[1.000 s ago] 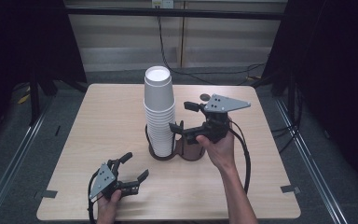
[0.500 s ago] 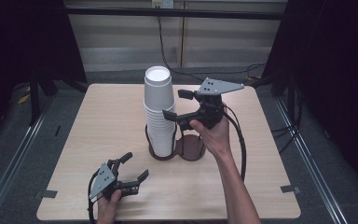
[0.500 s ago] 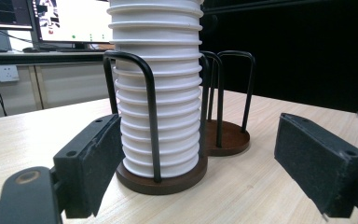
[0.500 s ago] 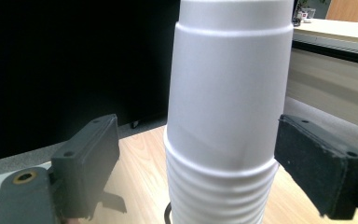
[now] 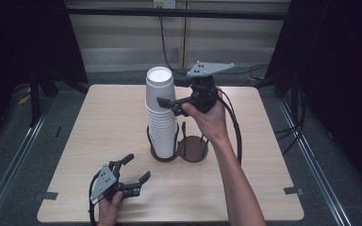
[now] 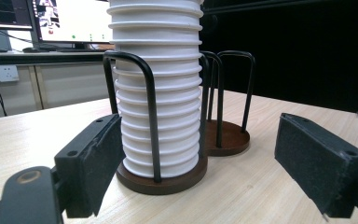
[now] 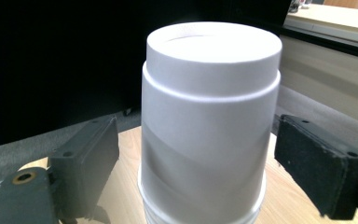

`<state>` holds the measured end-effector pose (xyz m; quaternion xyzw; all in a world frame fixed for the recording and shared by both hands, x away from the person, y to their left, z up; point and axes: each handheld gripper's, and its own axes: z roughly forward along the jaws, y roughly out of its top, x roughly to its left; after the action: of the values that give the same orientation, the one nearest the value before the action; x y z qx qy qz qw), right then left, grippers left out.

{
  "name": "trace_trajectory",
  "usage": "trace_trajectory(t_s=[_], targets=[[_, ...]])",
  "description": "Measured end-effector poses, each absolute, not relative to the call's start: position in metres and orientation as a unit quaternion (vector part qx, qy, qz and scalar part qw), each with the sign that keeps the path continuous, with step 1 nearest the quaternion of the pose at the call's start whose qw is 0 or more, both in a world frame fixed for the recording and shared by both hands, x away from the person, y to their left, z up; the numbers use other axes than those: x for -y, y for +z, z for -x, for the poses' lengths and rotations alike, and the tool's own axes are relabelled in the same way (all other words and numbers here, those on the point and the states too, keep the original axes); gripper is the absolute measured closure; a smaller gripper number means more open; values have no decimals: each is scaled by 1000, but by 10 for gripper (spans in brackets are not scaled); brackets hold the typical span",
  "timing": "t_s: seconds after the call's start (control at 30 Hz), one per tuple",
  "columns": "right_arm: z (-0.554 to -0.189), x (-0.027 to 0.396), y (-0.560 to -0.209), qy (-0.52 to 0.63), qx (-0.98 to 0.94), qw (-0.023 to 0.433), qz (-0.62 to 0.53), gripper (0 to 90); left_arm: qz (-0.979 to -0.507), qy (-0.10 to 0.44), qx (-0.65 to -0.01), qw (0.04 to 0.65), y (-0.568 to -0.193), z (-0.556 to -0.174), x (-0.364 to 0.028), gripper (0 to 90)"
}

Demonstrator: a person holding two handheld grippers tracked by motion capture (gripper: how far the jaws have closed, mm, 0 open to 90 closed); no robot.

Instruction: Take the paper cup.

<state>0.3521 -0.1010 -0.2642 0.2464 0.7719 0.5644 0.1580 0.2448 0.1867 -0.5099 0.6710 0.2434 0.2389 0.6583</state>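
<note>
Light wooden table (image 5: 99, 141); grey floor (image 5: 9, 155), dark curtains (image 5: 23, 37).

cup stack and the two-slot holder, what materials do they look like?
Cup stack: likely paper, matte white, with rolled rims showing as ridges. Holder: thin black bent rods, probably painted metal wire, on round dark-brown bases, wood or plastic; hard to tell.

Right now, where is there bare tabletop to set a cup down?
Free: the light wooden table left of the tall stack of white paper cups, and the right side beyond the dark two-ring wire cup holder. Crowded: the centre, and the near-left corner by the left gripper.
</note>
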Motion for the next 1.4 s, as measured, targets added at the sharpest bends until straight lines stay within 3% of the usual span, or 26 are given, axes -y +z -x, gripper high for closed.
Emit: trace_trajectory(t_s=[0.8, 0.97, 1.4], targets=[[-376, 71, -246, 523, -800, 163, -246, 136, -670, 238, -244, 660, -510, -245, -186, 154], [-376, 67, -248, 513, -804, 175, -246, 192, -671, 239, -243, 658, -510, -245, -187, 155], [-375, 69, -242, 528, -794, 172, -247, 199, -671, 239, -243, 658, -510, -245, -187, 154]])
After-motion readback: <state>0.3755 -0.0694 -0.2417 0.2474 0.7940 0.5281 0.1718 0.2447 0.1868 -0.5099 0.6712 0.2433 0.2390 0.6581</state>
